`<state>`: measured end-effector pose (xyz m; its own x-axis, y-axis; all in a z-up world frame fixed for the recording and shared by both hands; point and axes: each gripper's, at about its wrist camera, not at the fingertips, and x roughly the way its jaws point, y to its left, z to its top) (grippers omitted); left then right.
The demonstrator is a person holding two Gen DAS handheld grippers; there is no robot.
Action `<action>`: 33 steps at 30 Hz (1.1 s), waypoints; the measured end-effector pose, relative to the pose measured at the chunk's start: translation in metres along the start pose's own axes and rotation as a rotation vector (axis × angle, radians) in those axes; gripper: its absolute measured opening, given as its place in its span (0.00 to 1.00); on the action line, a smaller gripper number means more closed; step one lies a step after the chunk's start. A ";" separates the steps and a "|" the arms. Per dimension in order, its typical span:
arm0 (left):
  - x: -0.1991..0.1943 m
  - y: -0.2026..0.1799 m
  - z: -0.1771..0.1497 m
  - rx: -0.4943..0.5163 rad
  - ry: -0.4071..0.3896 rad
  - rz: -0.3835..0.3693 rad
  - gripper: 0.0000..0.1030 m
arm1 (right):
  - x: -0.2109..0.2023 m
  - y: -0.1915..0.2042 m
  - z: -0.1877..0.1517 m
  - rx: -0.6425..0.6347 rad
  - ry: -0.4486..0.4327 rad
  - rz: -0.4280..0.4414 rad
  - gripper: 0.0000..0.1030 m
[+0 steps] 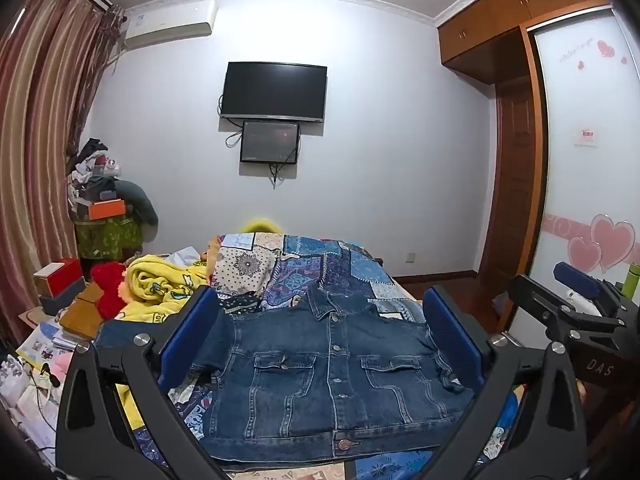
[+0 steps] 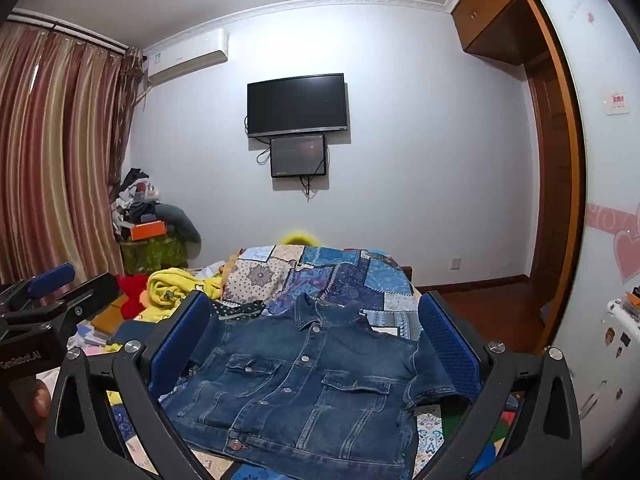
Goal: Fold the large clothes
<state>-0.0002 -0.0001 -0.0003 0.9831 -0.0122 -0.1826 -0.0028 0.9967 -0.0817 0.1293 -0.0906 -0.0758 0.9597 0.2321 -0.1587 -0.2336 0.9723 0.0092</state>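
**Denim jacket flat on the bed, both tongs spread**

Your denim jacket lies front-up and buttoned on the patchwork quilt, collar toward the far wall. Your left tongs hang above it, blue pads wide apart, gripping nothing. Your right tongs are likewise spread wide and hold nothing.
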 end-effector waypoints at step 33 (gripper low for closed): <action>0.015 0.006 -0.002 0.010 0.031 0.027 1.00 | 0.008 -0.004 -0.004 0.022 0.015 -0.007 1.00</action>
<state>0.0145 0.0060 -0.0057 0.9767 0.0123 -0.2145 -0.0273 0.9974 -0.0671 0.1372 -0.0927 -0.0807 0.9586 0.2254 -0.1740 -0.2237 0.9742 0.0299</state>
